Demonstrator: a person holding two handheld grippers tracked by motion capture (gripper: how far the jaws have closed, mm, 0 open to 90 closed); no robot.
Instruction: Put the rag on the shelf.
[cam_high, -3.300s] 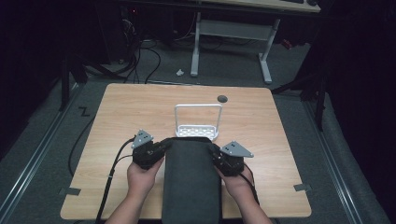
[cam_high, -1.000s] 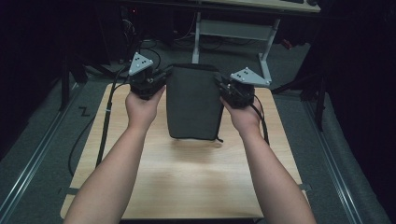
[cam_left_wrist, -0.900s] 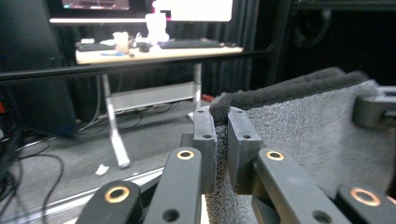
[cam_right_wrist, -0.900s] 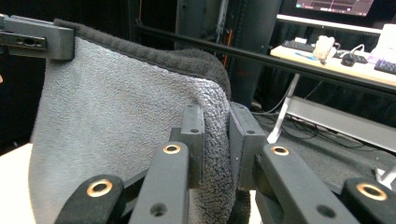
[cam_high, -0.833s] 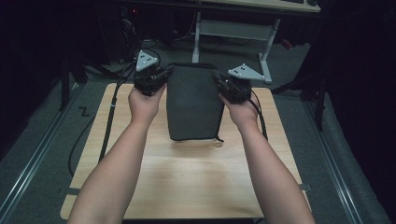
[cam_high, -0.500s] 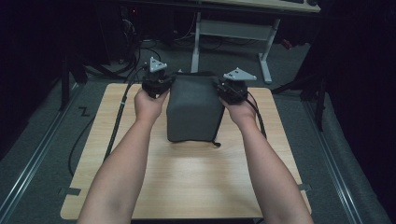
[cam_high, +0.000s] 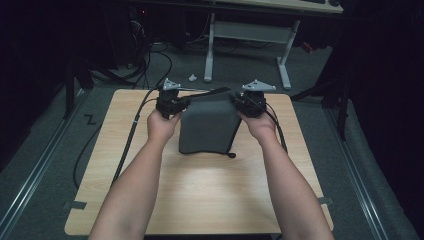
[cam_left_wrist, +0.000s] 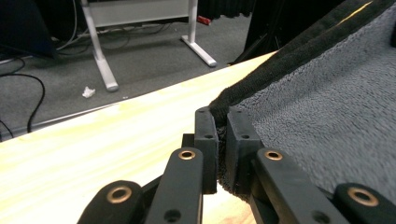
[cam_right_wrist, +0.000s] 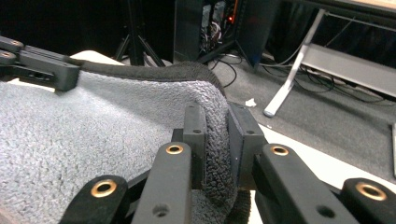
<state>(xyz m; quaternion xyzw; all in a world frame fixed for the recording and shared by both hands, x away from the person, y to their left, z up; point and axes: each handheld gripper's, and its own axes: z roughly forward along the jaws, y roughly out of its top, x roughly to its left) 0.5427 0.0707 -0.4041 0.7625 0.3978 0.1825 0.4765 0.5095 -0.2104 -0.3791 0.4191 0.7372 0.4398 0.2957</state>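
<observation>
Left gripper (cam_left_wrist: 223, 140) and right gripper (cam_right_wrist: 217, 140) each clamped on grey towel (cam_high: 207, 125) corners, close-up.

The pale wooden table (cam_high: 200, 195) lies bare in front of the draped dark grey fleecy towel (cam_high: 207, 125), leaving open passage there. Black cables (cam_high: 131, 140) trail across its left side, and one runs down its right edge.
</observation>
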